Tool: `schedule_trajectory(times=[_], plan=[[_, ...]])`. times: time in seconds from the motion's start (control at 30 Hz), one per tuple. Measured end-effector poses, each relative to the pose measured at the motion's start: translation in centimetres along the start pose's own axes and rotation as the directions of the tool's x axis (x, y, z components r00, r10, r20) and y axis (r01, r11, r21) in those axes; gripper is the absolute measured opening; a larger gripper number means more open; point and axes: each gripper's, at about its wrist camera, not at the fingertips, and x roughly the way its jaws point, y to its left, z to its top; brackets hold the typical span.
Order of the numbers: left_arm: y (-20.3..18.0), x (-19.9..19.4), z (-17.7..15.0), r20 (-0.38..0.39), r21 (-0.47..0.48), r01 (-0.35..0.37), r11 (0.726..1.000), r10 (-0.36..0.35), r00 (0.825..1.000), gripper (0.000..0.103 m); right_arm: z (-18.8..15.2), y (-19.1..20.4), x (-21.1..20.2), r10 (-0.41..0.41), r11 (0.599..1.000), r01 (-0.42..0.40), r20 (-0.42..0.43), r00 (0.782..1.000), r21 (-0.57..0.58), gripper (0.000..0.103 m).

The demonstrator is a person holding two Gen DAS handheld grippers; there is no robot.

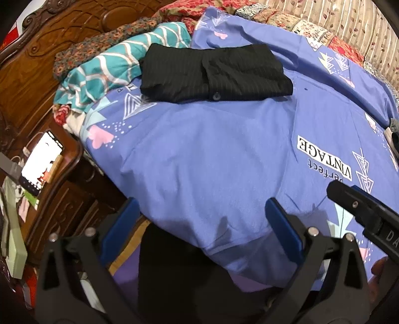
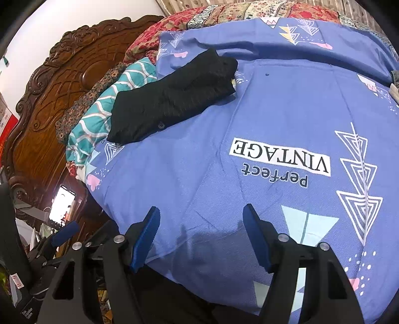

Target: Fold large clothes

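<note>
A black pinstriped garment (image 1: 214,72) lies folded into a flat rectangle on the purple printed bedsheet (image 1: 199,162), near the pillows; a button shows on its near edge. It also shows in the right wrist view (image 2: 174,99). My left gripper (image 1: 202,214) is open and empty, low over the sheet's near edge, well short of the garment. My right gripper (image 2: 200,224) is open and empty, also over the sheet's near edge (image 2: 274,112). The right gripper's body (image 1: 361,211) shows at the right of the left wrist view.
A teal patterned pillow (image 1: 104,67) and floral bedding (image 1: 82,49) lie behind the garment by the carved wooden headboard (image 1: 49,37). A wooden nightstand (image 1: 62,174) to the left holds a lit phone (image 1: 40,162). A floral quilt (image 2: 249,12) lines the far side.
</note>
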Motion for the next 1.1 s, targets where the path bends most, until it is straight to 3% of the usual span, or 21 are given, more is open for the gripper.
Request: schedule_trajectory(times=[0.63,0.8,0.97,1.1], plan=[[-3.5,-3.7,0.0,0.093,0.124,-0.031,0.992,0.019,0.995,0.097,-1.3,-2.9,-4.9,0.047,0.995,-0.056,0.112,0.993,0.081,0.087],[-4.2,-4.0,1.0,0.144,0.150,0.000,0.989,-0.022,0.989,0.097,-1.6,-4.2,-5.5,-0.013,0.993,-0.003,0.136,0.991,0.117,0.087],[-4.4,-3.4,2.2,0.171,0.180,0.073,0.981,-0.104,0.980,0.097,-2.7,-5.0,-7.4,-0.141,0.986,0.122,0.176,0.974,0.118,0.087],[-4.9,-3.1,2.9,0.173,0.195,0.078,0.978,-0.113,0.978,0.097,-3.2,-5.6,-8.0,-0.175,0.981,0.155,0.187,0.967,0.117,0.087]])
